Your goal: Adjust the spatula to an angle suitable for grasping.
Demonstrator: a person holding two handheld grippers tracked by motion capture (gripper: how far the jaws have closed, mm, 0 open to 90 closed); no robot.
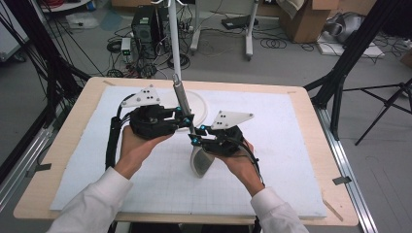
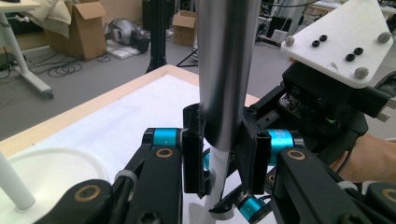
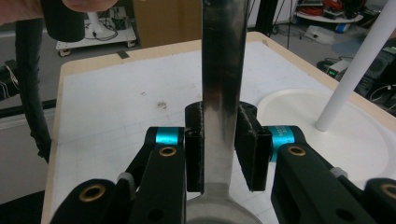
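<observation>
White mat (image 1: 272, 160) covers wooden table (image 1: 87, 97), bearing round stand base (image 1: 197, 104).

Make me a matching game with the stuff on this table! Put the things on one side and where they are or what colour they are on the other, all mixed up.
Things:
1. left tool
2. right tool
3. round stand base
4. foam mat

Places, colours, states:
A. white and flat, with a faint grid, covering the tabletop
B. white disc with a thin pole rising from it
C. clamped on the thick upper part of the metal ladle handle
D. clamped lower down the handle, just above the ladle's bowl

Pairs: 1-C, 2-D, 3-B, 4-A
</observation>
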